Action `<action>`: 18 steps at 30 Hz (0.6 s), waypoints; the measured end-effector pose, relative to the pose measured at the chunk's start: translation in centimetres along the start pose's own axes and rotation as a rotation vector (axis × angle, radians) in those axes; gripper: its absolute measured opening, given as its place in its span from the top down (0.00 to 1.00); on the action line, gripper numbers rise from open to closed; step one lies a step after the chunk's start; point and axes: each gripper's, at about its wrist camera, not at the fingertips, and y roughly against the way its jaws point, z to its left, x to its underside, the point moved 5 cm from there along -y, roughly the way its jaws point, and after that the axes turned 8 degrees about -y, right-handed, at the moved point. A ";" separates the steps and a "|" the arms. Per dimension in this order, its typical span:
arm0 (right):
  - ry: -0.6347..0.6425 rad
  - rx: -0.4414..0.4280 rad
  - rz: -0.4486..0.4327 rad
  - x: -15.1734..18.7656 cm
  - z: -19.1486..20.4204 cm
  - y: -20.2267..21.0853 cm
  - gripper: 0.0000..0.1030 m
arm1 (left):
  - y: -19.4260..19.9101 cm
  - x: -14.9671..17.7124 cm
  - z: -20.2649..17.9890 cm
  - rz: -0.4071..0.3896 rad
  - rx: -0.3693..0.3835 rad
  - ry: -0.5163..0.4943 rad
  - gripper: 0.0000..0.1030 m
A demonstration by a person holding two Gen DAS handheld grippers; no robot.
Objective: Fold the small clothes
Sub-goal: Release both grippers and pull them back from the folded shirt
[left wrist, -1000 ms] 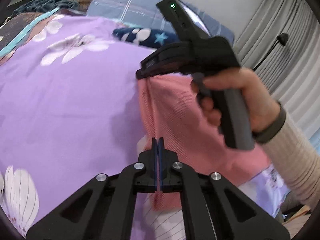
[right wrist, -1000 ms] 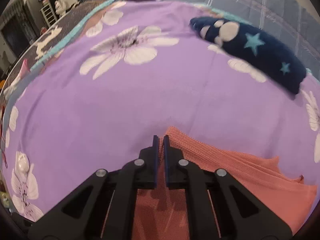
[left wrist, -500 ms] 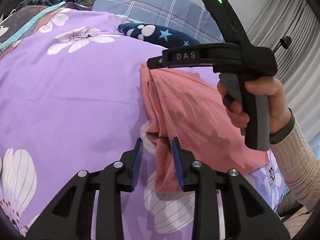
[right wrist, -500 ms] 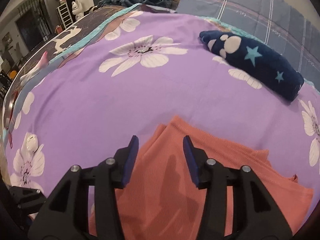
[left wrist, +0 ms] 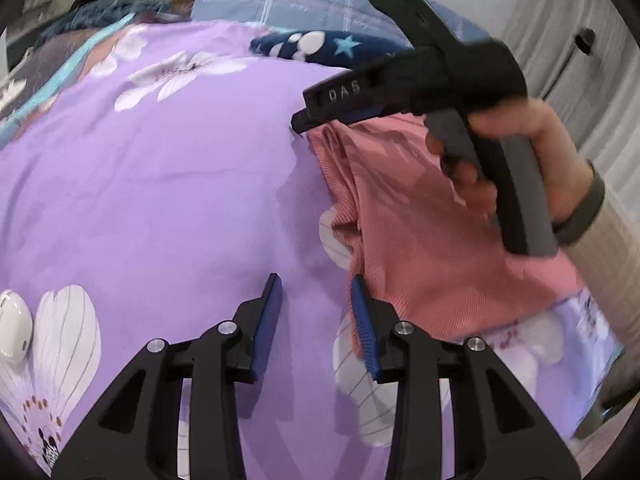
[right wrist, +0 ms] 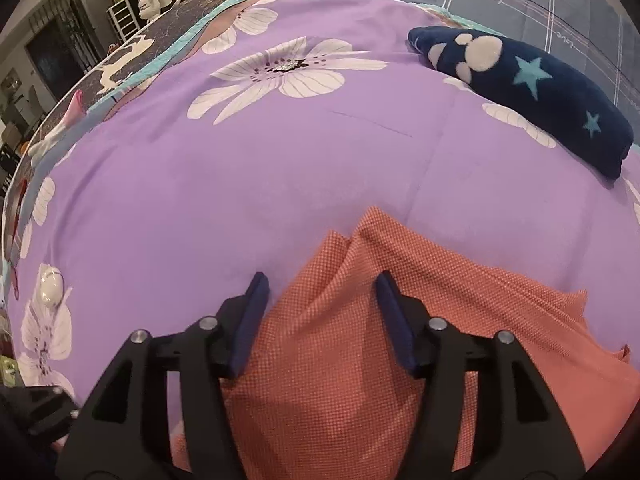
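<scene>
left gripper (left wrist: 316, 300) hovers low over purple floral bedsheet (left wrist: 168, 184), jaws apart, gripping nothing; right gripper (right wrist: 320, 300) jaws spread wide above one salmon waffle-knit garment (right wrist: 360, 360), lying rumpled and partly folded on sheet; right hand (left wrist: 520, 160) grips handle; one navy fleece roll (right wrist: 528, 92) with stars beyond, well apart; one white egg-shaped object (left wrist: 14, 332) at sheet's left.

The left gripper (left wrist: 316, 300) hangs low with its jaws spread wide, gripping nothing. The right gripper (right wrist: 320, 292) is likewise spread apart, its handle gripped by the right hand (left wrist: 524, 160), tilted downward.
</scene>
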 end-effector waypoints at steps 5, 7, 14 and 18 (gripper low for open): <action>0.024 0.072 -0.077 1.1 -0.8 3.4 0.46 | 1.2 1.0 0.3 0.008 -0.025 -0.006 0.63; 0.099 0.112 -0.130 3.0 -0.6 5.7 0.46 | 1.9 1.1 1.1 0.001 -0.019 0.042 0.63; 0.404 0.077 -0.195 13.7 4.2 10.7 0.43 | 3.7 1.0 4.3 -0.039 -0.081 0.162 0.59; 0.530 0.148 -0.181 18.0 6.9 9.6 0.43 | 4.1 0.7 4.5 -0.049 -0.089 0.186 0.55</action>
